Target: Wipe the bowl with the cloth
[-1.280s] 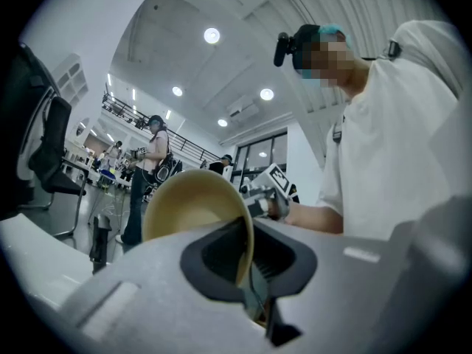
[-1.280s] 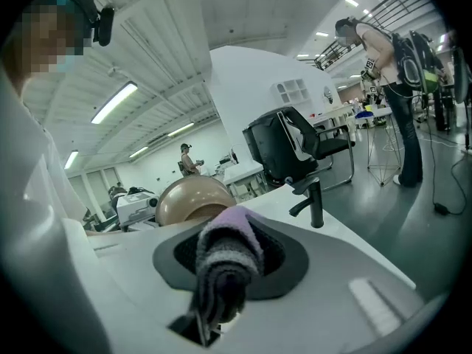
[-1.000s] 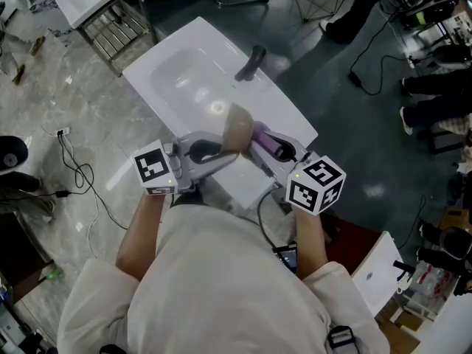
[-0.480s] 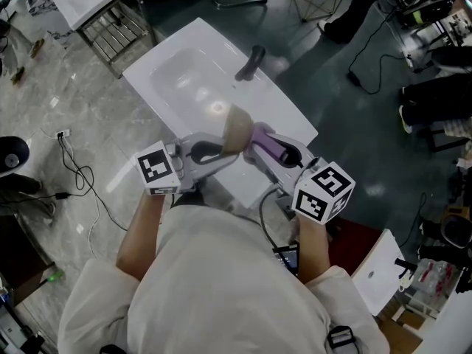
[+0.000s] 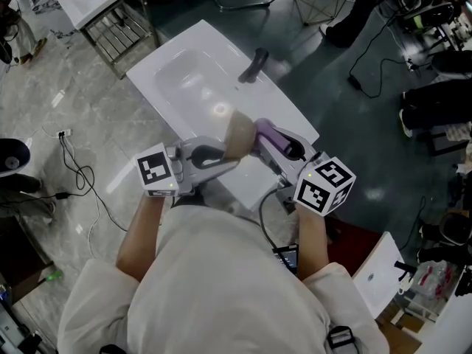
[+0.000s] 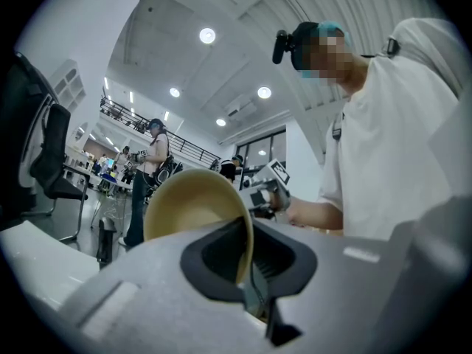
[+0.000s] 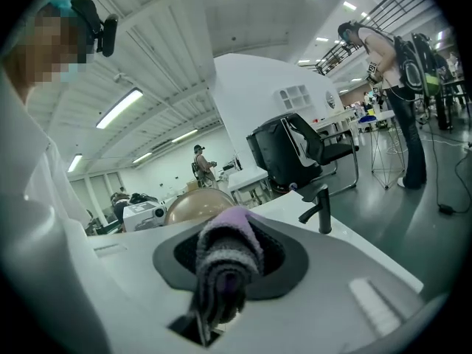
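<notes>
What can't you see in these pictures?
- Head view: whether the cloth touches the bowl; too small, they overlap.
- Left gripper view: the bowl's lower inside, hidden by the left gripper.
- Right gripper view: most of the bowl, hidden behind the cloth.

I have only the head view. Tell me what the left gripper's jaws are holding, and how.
Observer: The left gripper is shut on the rim of the tan bowl. The bowl's thin wall runs between the jaws, and its hollow side shows in the left gripper view.
Operator: Now report the right gripper.
Observer: The right gripper is shut on the cloth, a purple-and-grey striped bunch that bulges out past the jaws.
</notes>
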